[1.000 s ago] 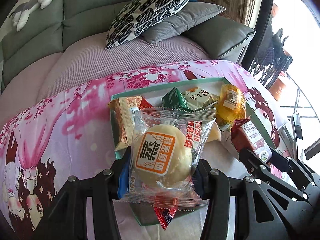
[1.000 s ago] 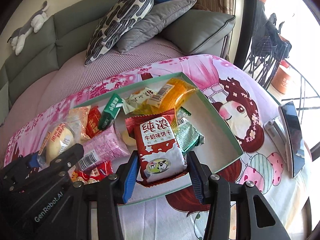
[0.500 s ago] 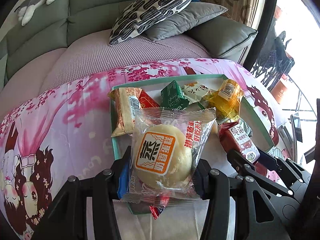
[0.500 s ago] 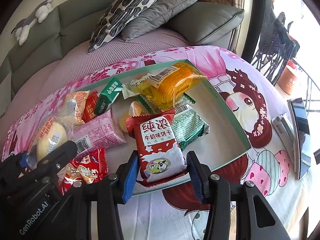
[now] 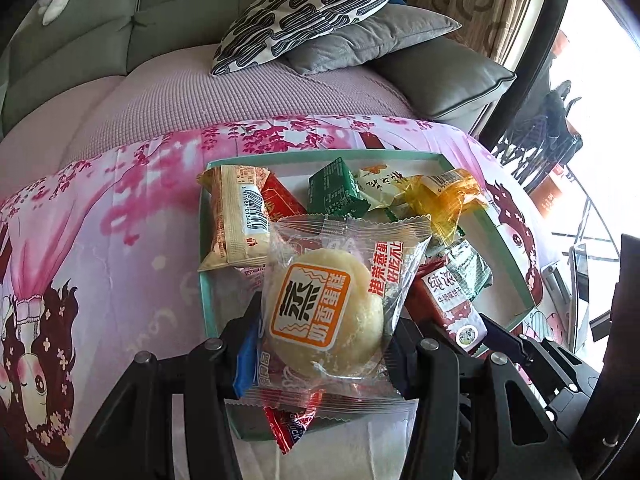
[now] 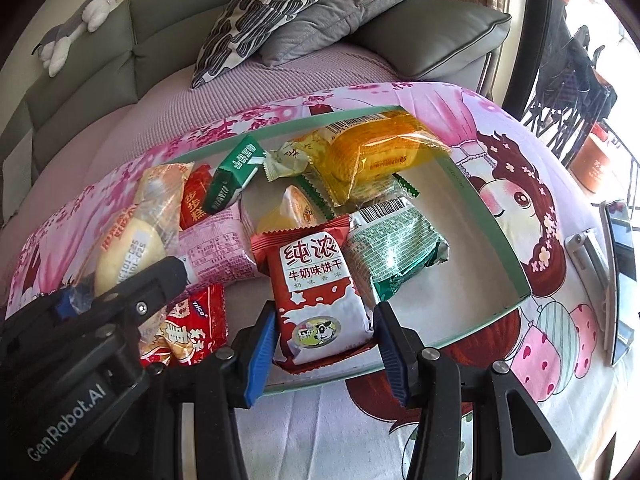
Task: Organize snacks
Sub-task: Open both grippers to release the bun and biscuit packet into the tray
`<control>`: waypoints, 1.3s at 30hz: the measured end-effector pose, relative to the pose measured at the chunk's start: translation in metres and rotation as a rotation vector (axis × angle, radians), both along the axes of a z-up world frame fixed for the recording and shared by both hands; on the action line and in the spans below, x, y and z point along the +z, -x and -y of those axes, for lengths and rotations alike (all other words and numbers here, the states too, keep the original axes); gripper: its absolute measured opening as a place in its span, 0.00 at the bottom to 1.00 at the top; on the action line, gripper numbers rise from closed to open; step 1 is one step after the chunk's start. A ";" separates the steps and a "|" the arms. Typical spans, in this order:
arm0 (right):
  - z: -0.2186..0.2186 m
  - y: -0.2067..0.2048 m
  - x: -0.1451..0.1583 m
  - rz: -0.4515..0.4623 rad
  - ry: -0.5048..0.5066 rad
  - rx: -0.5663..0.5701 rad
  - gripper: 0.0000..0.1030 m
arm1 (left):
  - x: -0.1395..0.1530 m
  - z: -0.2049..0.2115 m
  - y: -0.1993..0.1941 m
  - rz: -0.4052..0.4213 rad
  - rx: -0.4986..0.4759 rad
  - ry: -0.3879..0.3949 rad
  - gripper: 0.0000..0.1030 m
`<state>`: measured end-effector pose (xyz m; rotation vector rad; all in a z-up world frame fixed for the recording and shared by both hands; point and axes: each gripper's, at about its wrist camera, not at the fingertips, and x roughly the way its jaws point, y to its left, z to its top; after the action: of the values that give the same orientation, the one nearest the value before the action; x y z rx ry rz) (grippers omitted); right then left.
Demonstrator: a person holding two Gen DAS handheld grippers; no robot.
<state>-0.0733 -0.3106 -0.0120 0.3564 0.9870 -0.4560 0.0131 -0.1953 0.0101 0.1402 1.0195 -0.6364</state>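
– Both tongs are loaded: the left tongs (image 5: 324, 344) are clenched on a clear-wrapped steamed cake (image 5: 326, 312), the right tongs (image 6: 324, 344) on a red milk biscuit packet (image 6: 320, 280).

– And where are they, over the box?

– Yes, both packets hang above the near end of the shallow green-rimmed box (image 6: 500, 240), which sits on the pink cartoon cloth (image 6: 520, 380). Inside it lie a pink packet (image 6: 220, 256), an orange-wrapped cake (image 6: 380, 156), a green foil packet (image 6: 396, 248) and a small green carton (image 6: 234, 176).

– So they're mid-placing?

– I'd say so. Next each needs a bare patch of floor, a gentle lowering, then release, without crushing that soft cake
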 end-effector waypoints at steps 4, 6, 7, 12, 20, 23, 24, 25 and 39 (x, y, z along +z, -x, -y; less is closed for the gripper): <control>0.002 0.000 -0.001 0.001 -0.009 0.001 0.51 | -0.003 0.000 -0.003 -0.012 0.013 -0.003 0.54; 0.004 0.000 -0.003 -0.002 -0.014 -0.002 0.51 | -0.006 0.000 -0.005 -0.022 0.019 -0.007 0.58; 0.004 -0.001 -0.003 -0.005 -0.015 -0.002 0.51 | -0.007 0.000 -0.005 -0.027 0.019 -0.006 0.58; 0.005 -0.004 -0.008 -0.019 -0.024 -0.006 0.51 | -0.006 0.002 -0.003 -0.028 0.012 -0.009 0.60; 0.009 -0.005 -0.012 -0.021 -0.042 -0.030 0.62 | -0.003 0.003 0.000 -0.033 -0.010 -0.011 0.69; 0.010 -0.005 -0.011 -0.019 -0.043 -0.027 0.64 | -0.001 0.005 0.002 -0.035 -0.020 -0.003 0.69; 0.009 -0.005 -0.011 -0.019 -0.040 -0.025 0.64 | 0.000 0.005 0.003 -0.035 -0.022 -0.001 0.70; 0.009 -0.005 -0.010 -0.018 -0.037 -0.022 0.64 | 0.001 0.005 0.004 -0.034 -0.024 0.000 0.70; 0.014 0.006 0.019 0.115 -0.013 -0.074 0.64 | 0.022 -0.037 -0.017 0.022 0.124 -0.016 0.72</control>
<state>-0.0795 -0.3250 0.0074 0.4272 0.8672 -0.4909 0.0305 -0.1585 0.0319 0.0966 1.0043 -0.5131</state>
